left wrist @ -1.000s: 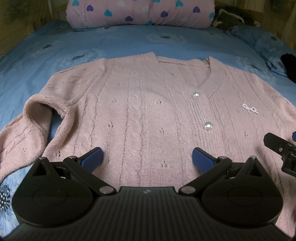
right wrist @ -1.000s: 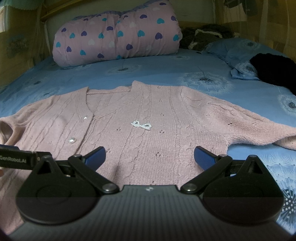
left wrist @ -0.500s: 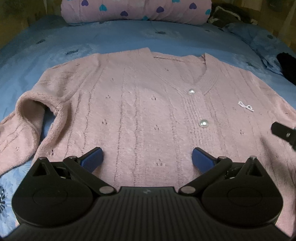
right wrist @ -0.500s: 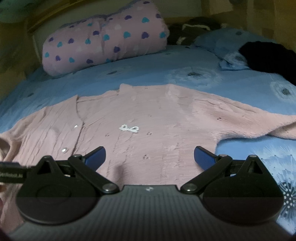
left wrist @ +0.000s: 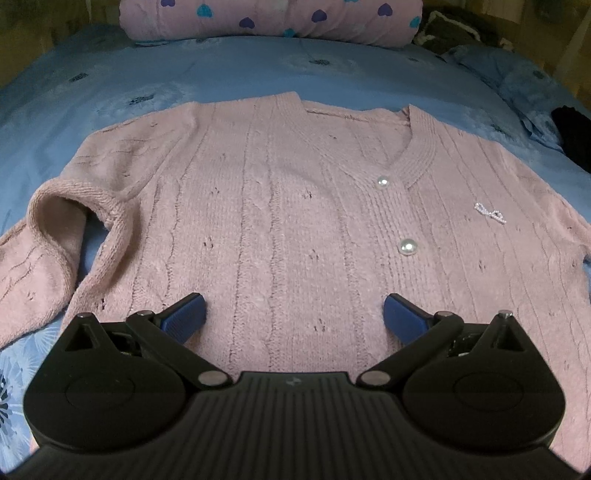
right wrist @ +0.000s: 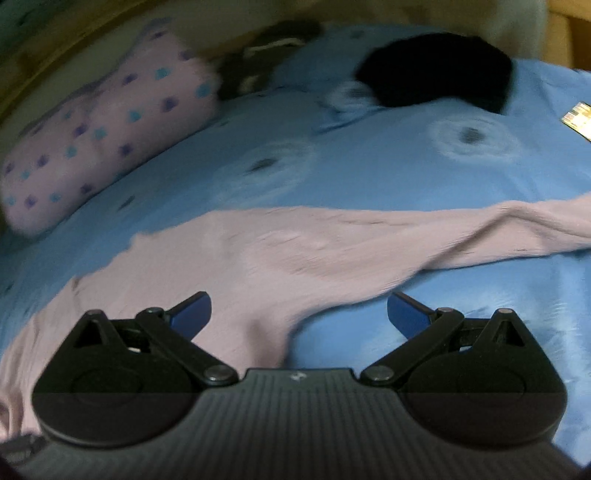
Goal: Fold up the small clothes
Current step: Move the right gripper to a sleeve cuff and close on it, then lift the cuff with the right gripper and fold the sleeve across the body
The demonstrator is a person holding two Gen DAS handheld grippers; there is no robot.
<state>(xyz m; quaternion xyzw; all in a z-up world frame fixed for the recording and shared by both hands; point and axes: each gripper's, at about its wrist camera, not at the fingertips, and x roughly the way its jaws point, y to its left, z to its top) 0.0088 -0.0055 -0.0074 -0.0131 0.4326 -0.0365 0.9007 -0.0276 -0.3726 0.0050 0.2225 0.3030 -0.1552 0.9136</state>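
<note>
A pink knitted cardigan (left wrist: 280,221) with pearl buttons lies face up and spread flat on the blue bedsheet (left wrist: 184,74). Its left sleeve (left wrist: 40,266) bends back beside the body. My left gripper (left wrist: 293,314) hovers open over the cardigan's lower front, nothing between its blue fingertips. In the blurred right wrist view, my right gripper (right wrist: 299,312) is open above the cardigan's right armpit, where the right sleeve (right wrist: 480,229) stretches out to the right over the sheet.
A pink rolled quilt with hearts (left wrist: 273,16) lies along the head of the bed. A black garment (right wrist: 436,66) sits at the far right on a blue pillow. A small yellow item (right wrist: 578,118) lies at the right edge.
The left gripper has eased forward over the cardigan. The right gripper has swung quickly to the right, from the cardigan's chest towards its right sleeve. Both stayed open.
</note>
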